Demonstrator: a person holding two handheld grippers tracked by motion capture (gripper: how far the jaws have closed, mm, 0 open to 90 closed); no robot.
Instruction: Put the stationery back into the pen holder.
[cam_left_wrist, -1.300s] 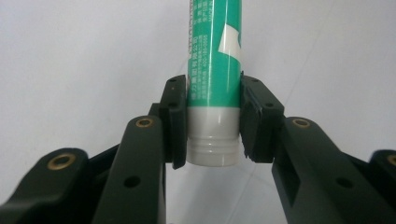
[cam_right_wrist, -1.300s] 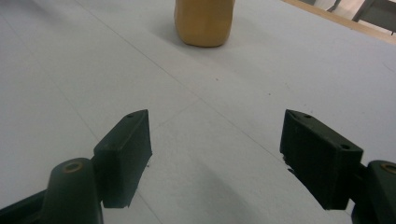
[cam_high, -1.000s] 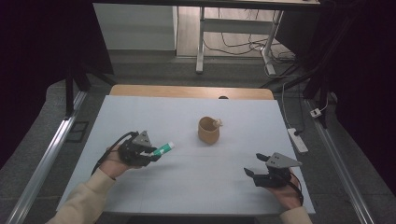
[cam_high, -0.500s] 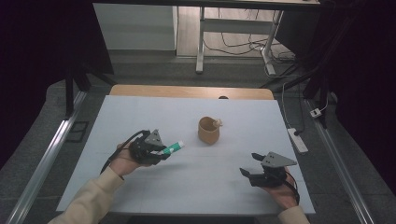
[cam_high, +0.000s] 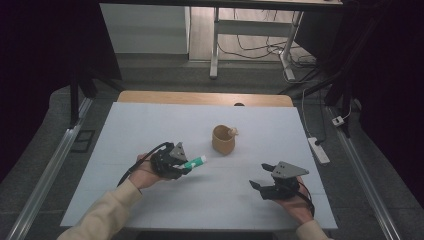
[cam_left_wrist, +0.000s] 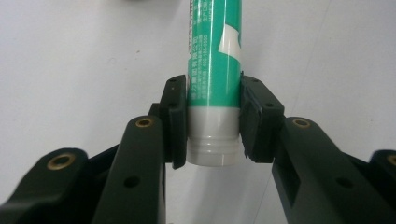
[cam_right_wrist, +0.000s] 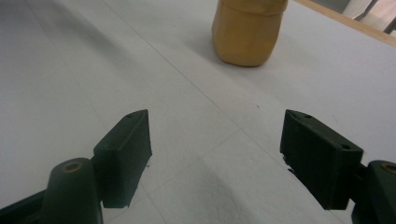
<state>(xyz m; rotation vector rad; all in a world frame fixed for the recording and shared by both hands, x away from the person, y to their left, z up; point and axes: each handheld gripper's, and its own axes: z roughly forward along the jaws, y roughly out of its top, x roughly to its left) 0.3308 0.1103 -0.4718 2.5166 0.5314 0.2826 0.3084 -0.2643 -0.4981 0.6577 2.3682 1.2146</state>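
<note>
I have the left tool (cam_high: 187, 165) pinching a green tube (cam_high: 194, 162) by its grey cap end, left of centre in the high view; gripping it there leaves the long body free and pointing toward the cup (cam_high: 223, 139), which I judge to be where it should go. In the left gripper view both pads press the tube (cam_left_wrist: 215, 88) just above the cap. My right tool (cam_high: 260, 176) waits at lower right with its jaws spread and nothing between them, aimed at the cup (cam_right_wrist: 248, 30), probably ready to steady it. Count on the bench (cam_high: 125, 125): one tube, one cup, two tools.
</note>
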